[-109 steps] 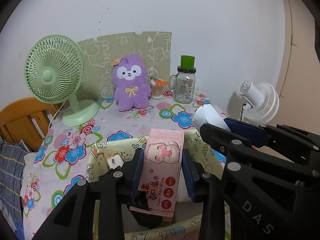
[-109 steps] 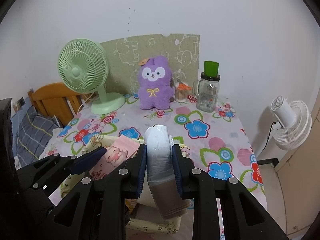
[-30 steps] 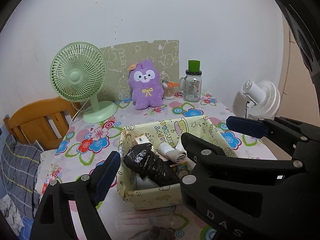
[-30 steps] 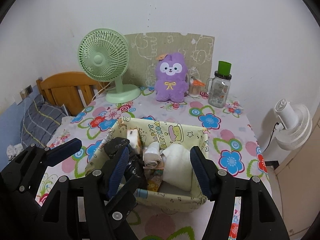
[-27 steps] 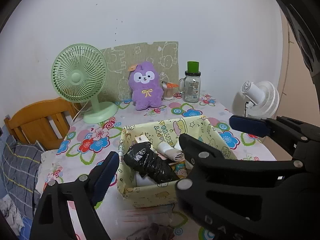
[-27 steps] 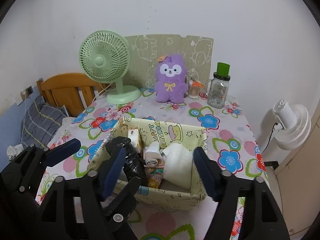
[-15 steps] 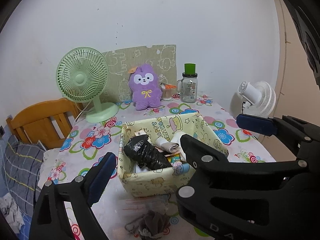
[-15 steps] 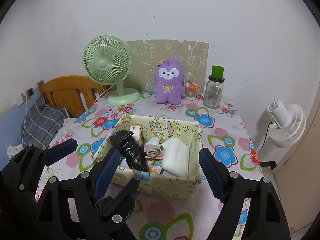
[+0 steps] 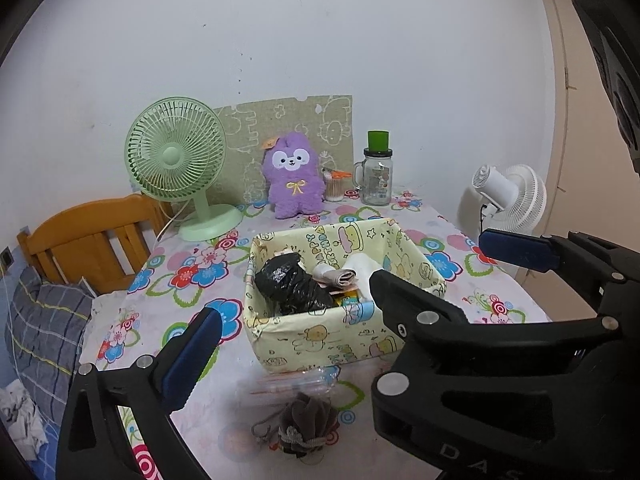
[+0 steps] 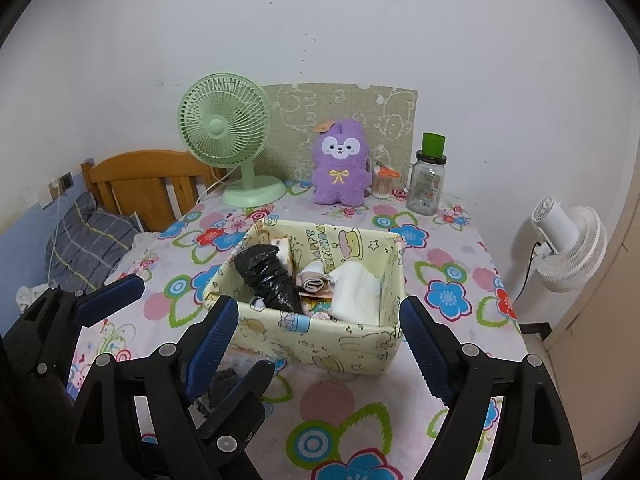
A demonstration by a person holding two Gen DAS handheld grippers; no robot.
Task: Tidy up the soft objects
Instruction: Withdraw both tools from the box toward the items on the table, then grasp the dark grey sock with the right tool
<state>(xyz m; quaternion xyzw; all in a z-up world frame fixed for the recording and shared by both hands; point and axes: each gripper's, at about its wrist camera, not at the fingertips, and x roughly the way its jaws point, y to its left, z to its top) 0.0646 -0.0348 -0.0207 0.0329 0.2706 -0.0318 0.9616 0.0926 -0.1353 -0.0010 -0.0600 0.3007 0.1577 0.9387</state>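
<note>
Now our left claw (image 9: 292,308), apart and empty like the right claw (image 10: 316,326), probably sits nearer the grey scrunched fabric piece (image 9: 306,424) just below it.

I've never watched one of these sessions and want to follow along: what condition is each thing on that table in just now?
Left gripper: open, empty, jaws just widened.
Right gripper: open, empty.
Fabric bin: upright, holding soft items.
Black bag: bundled, in the bin.
White pack: in the bin.
Grey scrunchie: loose on the table, outside the bin.
Green fan: blades not blurred.
Jar: upright, lidded.
</note>
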